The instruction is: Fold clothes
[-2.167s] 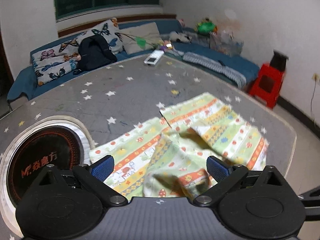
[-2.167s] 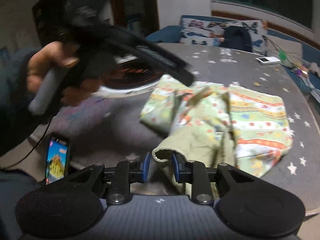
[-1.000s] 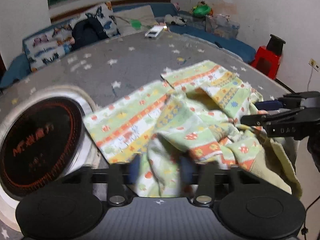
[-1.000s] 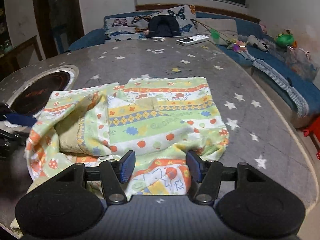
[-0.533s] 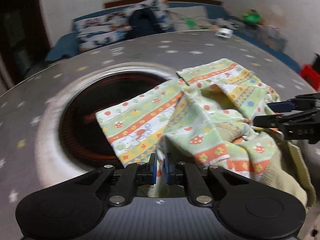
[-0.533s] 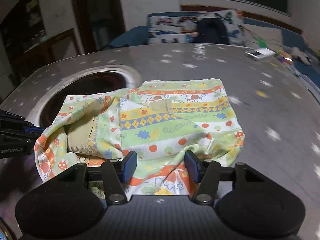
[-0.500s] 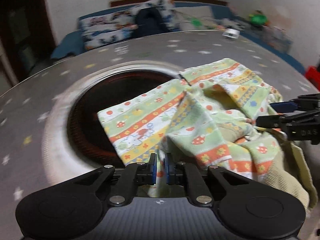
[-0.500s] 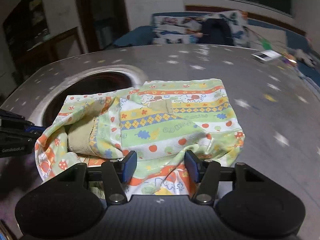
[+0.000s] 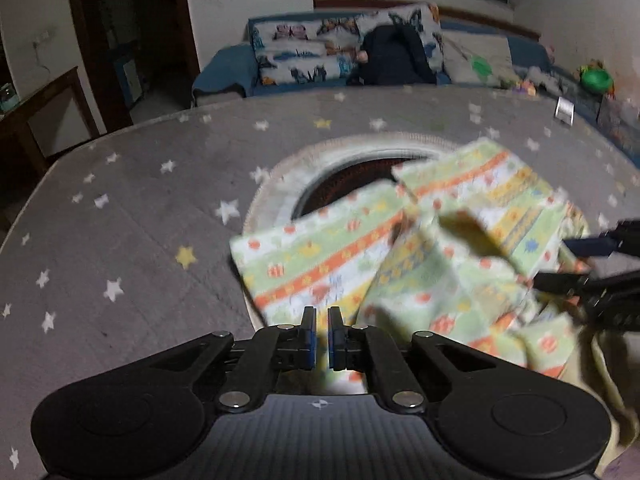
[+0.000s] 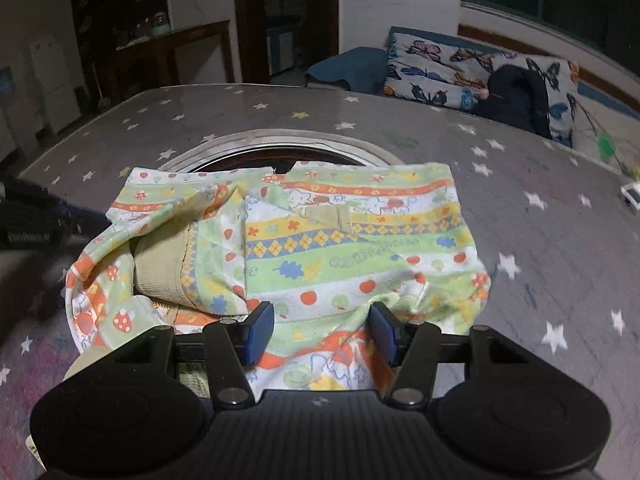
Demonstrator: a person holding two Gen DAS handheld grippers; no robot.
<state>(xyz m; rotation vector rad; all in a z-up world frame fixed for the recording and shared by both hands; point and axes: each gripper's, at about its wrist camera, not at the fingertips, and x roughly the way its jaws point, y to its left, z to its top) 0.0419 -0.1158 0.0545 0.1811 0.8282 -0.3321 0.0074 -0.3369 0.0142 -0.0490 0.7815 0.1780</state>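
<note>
The left gripper (image 9: 322,334) is pinched on the patterned garment (image 10: 340,240), while the right gripper (image 10: 322,330) hovers spread wide over it.

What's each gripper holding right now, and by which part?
The left gripper is shut at the near edge of the printed garment; blur hides whether cloth is pinched. The right gripper is open over the hem, holding nothing.

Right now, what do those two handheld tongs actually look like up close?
Both look alike: the left tongs and right tongs are matte black, with two round discs at the base, jointed link arms fastened by silver rivets, and a ribbed centre plate bearing a small round crosshair mark. Each finger ends in a blue pad.
</note>
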